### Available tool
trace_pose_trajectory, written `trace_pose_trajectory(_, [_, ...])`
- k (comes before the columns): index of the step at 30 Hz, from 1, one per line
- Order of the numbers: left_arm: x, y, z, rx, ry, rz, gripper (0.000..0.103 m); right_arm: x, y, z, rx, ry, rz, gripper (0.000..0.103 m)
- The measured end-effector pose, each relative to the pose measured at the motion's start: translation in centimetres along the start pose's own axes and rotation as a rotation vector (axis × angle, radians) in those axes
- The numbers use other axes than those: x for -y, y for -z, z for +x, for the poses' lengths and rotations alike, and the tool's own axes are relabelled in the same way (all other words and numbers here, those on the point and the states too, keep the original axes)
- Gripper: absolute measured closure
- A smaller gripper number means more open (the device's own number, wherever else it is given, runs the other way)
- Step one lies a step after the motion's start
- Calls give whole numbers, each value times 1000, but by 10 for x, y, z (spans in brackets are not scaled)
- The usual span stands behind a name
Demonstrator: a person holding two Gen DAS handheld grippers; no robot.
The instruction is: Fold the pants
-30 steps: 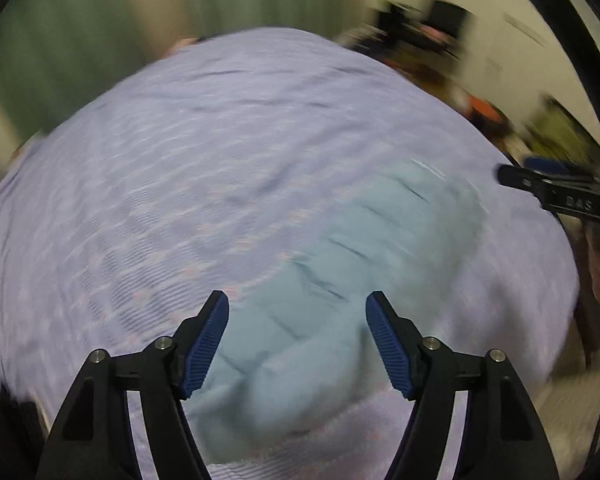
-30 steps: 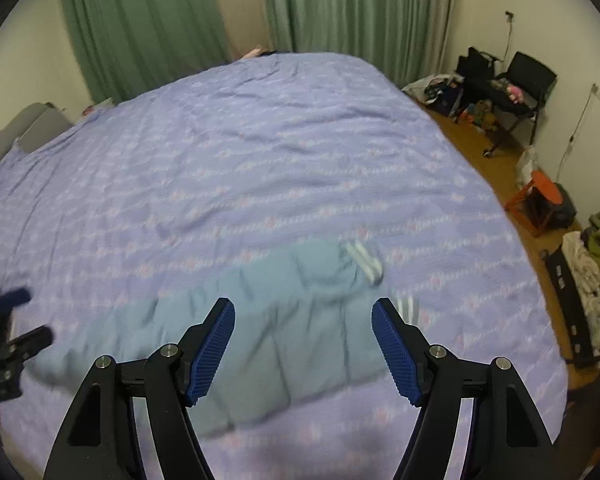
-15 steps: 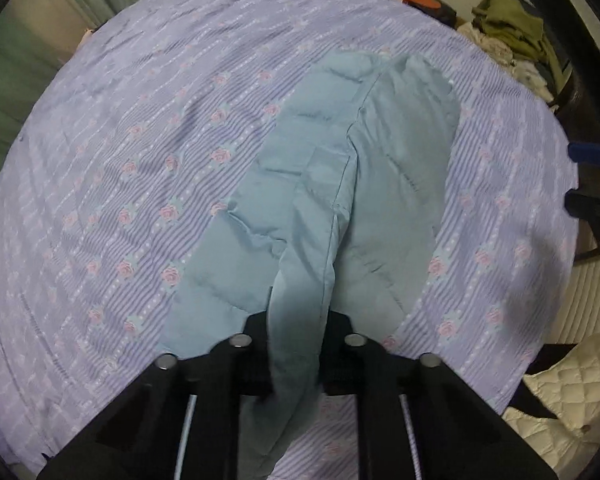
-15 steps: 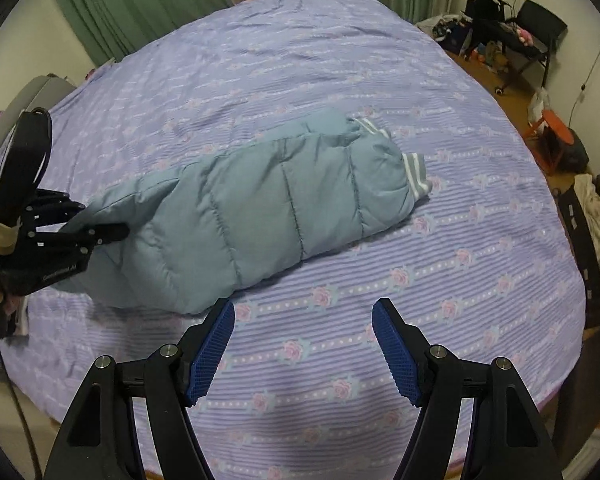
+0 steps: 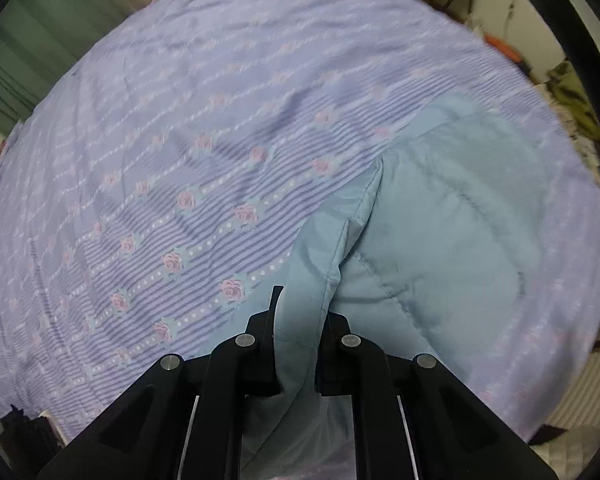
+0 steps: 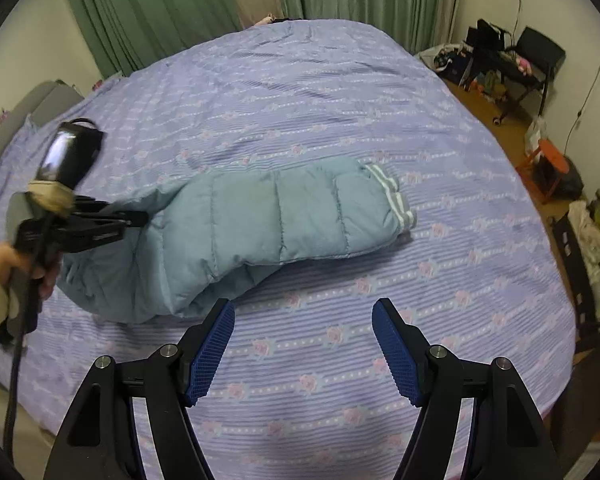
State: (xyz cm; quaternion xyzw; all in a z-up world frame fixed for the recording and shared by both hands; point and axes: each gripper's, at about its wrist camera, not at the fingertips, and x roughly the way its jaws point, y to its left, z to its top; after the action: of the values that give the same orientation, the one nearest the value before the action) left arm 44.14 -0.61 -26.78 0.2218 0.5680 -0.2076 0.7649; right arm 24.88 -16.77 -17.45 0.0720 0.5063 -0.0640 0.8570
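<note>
Down along the left gripper [image 5: 298,320], its jaws are clamped tight on a fold of the light blue padded pants [image 5: 440,232], the cloth bunched up between the black fingers [image 5: 266,344]. From there the pants spread toward the right edge of the bed [image 5: 180,140], which wears a lilac cover striped and dotted with pink roses. This view is somewhat blurred.

From the right gripper [image 6: 303,346] the picture is sharper. Its blue pads [image 6: 212,354] stand wide apart with nothing between them, hanging over bare cover near the bed's [image 6: 300,92] front edge. The pants [image 6: 260,232] lie just beyond, across the middle of the bed toward its left side, with the striped cuffs [image 6: 392,196] pointing right. At the left edge a person's hand [image 6: 24,268] grips the left gripper [image 6: 134,218], whose tips are pinched on the pants' left end. Green curtains [image 6: 160,12] hang behind the bed, and a black chair [image 6: 536,56] stands in the far right corner of the room.
</note>
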Motion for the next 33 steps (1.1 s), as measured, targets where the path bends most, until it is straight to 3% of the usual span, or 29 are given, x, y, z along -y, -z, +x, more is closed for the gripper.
trace_pose_trajectory(3, [5, -3, 20, -40, -51, -26, 86, -3, -3, 5, -2, 18, -5, 32])
trace_pose_trajectory(7, [14, -2, 31, -82, -118, 7, 60, 1, -5, 11, -8, 51, -8, 32])
trace_pose_trajectory(10, [9, -1, 4, -12, -120, -8, 38, 12, -7, 10, 12, 35, 10, 32])
trace_pose_trajectory(13, [-6, 9, -45, 117, -140, -90, 27, 27, -10, 6, 47, 33, 58, 32])
trace_pose_trajectory(15, [-8, 25, -74, 186, -209, -131, 25, 41, -12, 5, 76, 30, 105, 32])
trace_pose_trajectory(18, [-1, 62, -102, 238, -222, -190, 25, 61, -15, 11, 90, 40, 158, 32])
trace_pose_trajectory(23, [27, 102, -103, 202, -234, -348, 25, 90, -19, 39, 113, 44, 200, 32])
trace_pose_trajectory(28, [84, 99, -77, 171, -188, -319, 25, 128, -18, 92, 36, -60, 370, 31])
trace_pose_trajectory(33, [93, 78, -43, 92, -153, -309, 25, 154, -22, 162, -114, -213, 518, 32])
